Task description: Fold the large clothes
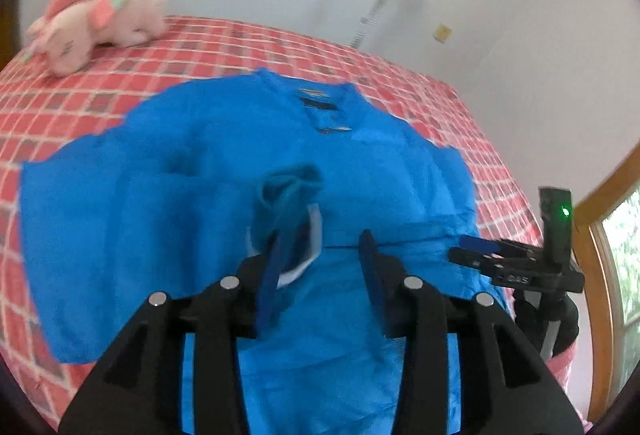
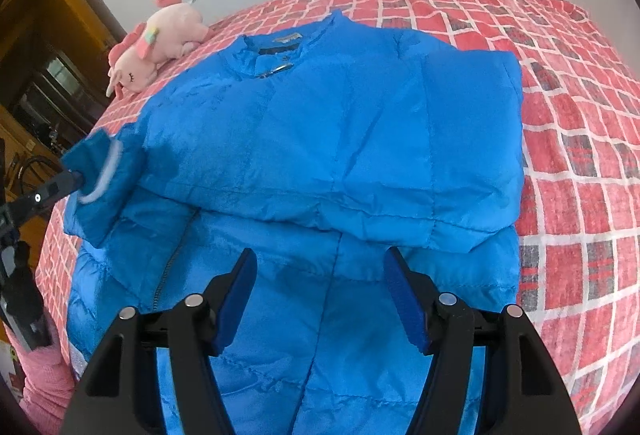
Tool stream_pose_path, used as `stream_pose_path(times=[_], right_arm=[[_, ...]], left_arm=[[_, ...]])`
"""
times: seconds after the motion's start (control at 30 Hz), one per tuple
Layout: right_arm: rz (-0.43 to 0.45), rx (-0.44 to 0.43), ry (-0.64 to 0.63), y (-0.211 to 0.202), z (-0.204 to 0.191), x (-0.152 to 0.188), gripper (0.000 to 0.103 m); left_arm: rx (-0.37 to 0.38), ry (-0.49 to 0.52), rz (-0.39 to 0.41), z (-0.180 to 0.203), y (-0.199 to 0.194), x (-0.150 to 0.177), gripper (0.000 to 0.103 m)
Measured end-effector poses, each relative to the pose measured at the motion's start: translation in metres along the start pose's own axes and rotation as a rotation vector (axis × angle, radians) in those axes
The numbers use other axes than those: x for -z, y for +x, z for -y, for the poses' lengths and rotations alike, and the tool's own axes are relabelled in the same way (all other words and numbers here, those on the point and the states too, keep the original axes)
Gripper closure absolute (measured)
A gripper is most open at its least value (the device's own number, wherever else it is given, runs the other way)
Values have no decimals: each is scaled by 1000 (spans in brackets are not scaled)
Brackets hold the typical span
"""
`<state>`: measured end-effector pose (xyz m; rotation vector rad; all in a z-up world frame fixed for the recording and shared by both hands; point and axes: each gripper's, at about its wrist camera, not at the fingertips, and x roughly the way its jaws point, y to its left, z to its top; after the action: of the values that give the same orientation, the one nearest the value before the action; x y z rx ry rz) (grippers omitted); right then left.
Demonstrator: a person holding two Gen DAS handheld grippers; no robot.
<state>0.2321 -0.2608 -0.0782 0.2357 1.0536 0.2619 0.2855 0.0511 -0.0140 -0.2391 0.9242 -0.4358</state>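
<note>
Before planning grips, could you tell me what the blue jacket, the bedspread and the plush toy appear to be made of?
Blue jacket: probably thin nylon or polyester shell, slightly shiny, with quilted seams suggesting padding. Bedspread: matte woven or printed cloth, red check. Plush toy: soft pink pile fabric, fuzzy outline.

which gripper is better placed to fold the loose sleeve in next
Left. The left gripper is at the sleeve cuff; the right gripper, open, is over the blue puffer jacket.
</note>
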Motion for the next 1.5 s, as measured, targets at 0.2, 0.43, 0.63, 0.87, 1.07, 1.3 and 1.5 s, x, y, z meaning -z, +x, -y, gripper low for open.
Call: stream_pose_path(times=[0.2,0.43,0.63,0.87,1.07,1.3,1.5], right_arm=[[-10,27,-22,3,-12,2,37],[-17,14,-65,-1,-38,-7,36],[-63,-105,-106,12,-83,-28,33],[-164,-251,-101,57,-120,-52,31],[-198,-288,-130,82,-142,-54,83],[-58,-224,-86,39,-105,-72,88],[29,-126,7,1,-39,-80,89]], left_arm=[[67,-79,29,-37,-26,15,65],[-60,-63,28,-52,-24,11,62],[-95,-130,-76,-84,28,19,63],[-69,-148,-22,-81,7,17,62],[-178,-109,49,-76,-7,13,62],[-241,-67,106,-66,-23,3,60],[-249,-4,86,-48,-11,-6,60]])
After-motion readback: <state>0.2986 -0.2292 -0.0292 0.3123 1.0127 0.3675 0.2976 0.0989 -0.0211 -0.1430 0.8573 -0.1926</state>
